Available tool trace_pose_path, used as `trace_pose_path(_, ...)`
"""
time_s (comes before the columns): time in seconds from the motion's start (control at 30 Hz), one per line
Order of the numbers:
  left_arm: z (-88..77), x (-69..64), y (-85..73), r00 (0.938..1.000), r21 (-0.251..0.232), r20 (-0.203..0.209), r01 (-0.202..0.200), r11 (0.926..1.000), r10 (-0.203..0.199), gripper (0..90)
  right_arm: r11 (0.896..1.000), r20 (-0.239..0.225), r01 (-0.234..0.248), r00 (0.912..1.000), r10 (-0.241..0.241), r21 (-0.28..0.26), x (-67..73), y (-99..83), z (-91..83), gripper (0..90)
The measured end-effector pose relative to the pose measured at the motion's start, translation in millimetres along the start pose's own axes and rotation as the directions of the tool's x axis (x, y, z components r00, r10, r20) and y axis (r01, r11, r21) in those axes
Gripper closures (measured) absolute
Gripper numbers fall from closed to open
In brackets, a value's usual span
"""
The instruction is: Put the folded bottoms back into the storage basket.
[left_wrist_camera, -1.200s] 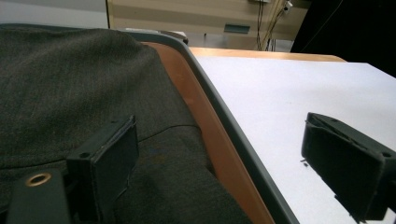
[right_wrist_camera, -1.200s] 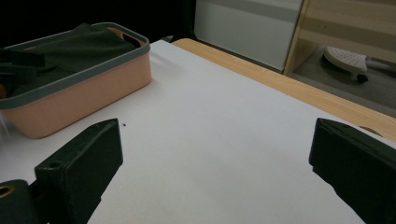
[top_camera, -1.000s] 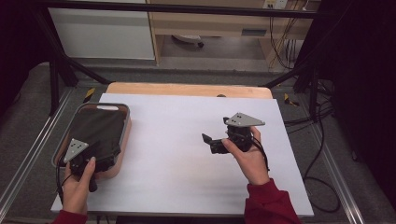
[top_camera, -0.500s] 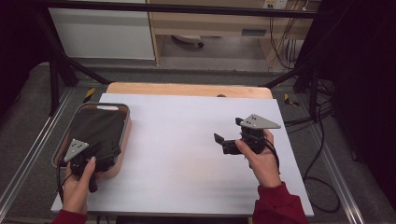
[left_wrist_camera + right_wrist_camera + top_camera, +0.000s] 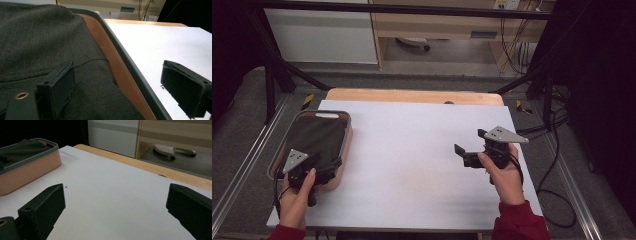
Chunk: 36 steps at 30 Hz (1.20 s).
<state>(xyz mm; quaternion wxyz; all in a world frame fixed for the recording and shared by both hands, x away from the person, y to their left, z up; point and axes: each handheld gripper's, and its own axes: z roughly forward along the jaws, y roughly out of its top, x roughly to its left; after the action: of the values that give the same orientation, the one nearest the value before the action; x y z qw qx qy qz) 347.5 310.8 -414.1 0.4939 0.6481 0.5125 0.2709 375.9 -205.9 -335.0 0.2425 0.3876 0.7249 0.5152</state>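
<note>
meanwhile the left hand-held gripper straddled the tray rim, jaws spread over the dark cloth; the right hand-held gripper gaped wide, well apart from the tray.

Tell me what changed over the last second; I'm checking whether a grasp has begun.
The right tool drew back toward the table's right edge and the person, jaws open, holding nothing. The left tool stayed at the near end of the basket, open astride its rim, one jaw over the dark cloth. The cloth has not moved.
</note>
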Motion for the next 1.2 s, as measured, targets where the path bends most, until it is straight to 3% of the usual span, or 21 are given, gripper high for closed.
trace_pose_path(0.73, -1.6, -2.6, 1.7, 0.9998, -0.012, 0.000, -0.019, 0.9997, 0.019, 10.3, 0.998, 0.061, -0.054, 0.9967, 0.053, 0.011, -22.6, -30.3, -25.8, 4.8)
trace_pose_path(0.9, -3.5, -4.5, 3.6, 0.9994, -0.028, -0.006, -0.035, 0.9990, 0.035, 10.3, 0.999, 0.095, -0.053, 0.9941, 0.053, -0.005, -27.0, -43.5, -31.4, 4.8)
trace_pose_path(1.0, -5.5, -3.8, 4.8, 0.9997, -0.044, -0.009, -0.023, 0.9988, 0.023, 10.3, 0.998, 0.103, -0.061, 0.9928, 0.061, -0.010, -28.5, -54.0, -35.7, 5.0)
trace_pose_path(1.2, -7.5, -3.7, 6.3, 0.9998, -0.049, -0.005, -0.020, 0.9986, 0.020, 10.2, 0.997, 0.114, -0.072, 0.9910, 0.069, 0.018, -28.0, -80.2, -46.3, 4.7)
